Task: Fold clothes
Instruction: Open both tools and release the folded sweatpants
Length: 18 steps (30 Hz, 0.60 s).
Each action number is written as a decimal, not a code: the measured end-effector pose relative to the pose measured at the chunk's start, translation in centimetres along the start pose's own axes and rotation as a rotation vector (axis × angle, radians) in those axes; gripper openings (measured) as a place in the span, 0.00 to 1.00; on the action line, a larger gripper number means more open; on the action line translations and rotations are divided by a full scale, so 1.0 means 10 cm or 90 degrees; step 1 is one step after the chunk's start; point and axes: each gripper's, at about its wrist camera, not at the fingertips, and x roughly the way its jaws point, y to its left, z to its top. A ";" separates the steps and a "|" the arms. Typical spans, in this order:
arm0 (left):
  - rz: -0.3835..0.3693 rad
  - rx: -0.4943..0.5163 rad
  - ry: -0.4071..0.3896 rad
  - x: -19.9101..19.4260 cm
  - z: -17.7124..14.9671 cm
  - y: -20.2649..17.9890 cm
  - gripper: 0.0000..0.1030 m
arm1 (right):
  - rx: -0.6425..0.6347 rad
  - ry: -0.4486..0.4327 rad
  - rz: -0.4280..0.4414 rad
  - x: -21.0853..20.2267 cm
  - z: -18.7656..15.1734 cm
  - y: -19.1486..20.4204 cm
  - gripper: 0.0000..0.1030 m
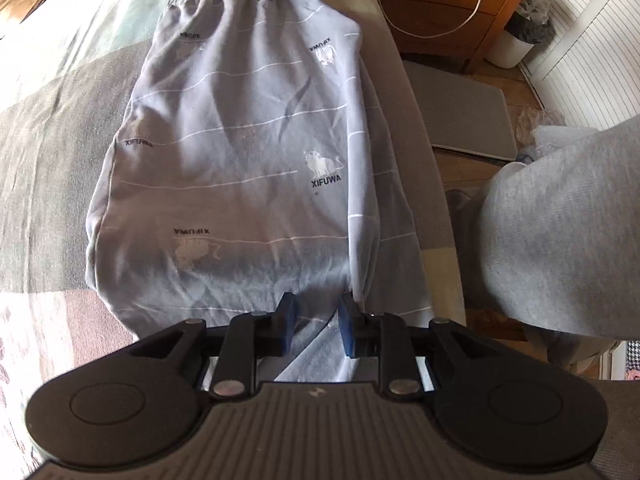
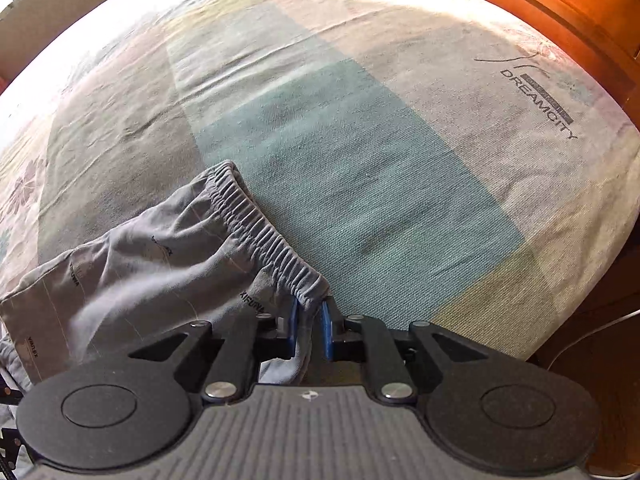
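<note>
Soft, light grey trousers (image 1: 240, 152): limp, crease-prone; best held at elastic waistband (image 2: 260, 236). Right gripper (image 2: 308, 326) clamped on waistband corner. Left gripper (image 1: 318, 322) parted around fabric, unclamped.

A bed (image 2: 400, 128) fills most of the scene, spread with a sheet of broad colour blocks in teal, grey, cream and yellow-green, with faded flowers near its edges and the word DREAMCITY (image 2: 538, 106) printed at one corner. Strong daylight washes out the far part of the sheet, while the near part lies in shade. Beside the bed stands a brown wooden cabinet (image 1: 444, 4) with drawers, a white cable (image 1: 474, 12) looping down its front. A grey mat (image 1: 460, 108) lies on the wooden floor (image 1: 520, 84) next to it. A white bin (image 1: 516, 44) lined with a dark bag stands by a white ribbed wall panel (image 1: 592, 48).
</note>
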 end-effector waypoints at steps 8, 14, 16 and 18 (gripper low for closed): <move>-0.003 -0.200 -0.004 -0.28 -0.26 0.18 0.38 | -0.143 -0.047 -0.063 -0.43 0.19 0.46 0.34; -0.052 -0.460 0.013 -0.34 -0.76 0.35 0.49 | -0.228 -0.026 0.079 -0.30 0.39 1.03 0.39; -0.070 -0.540 0.006 -0.30 -0.90 0.36 0.49 | -0.252 0.005 0.139 -0.19 0.41 1.24 0.39; -0.081 -0.592 -0.006 -0.27 -1.00 0.35 0.50 | -0.283 0.021 0.175 -0.10 0.41 1.47 0.39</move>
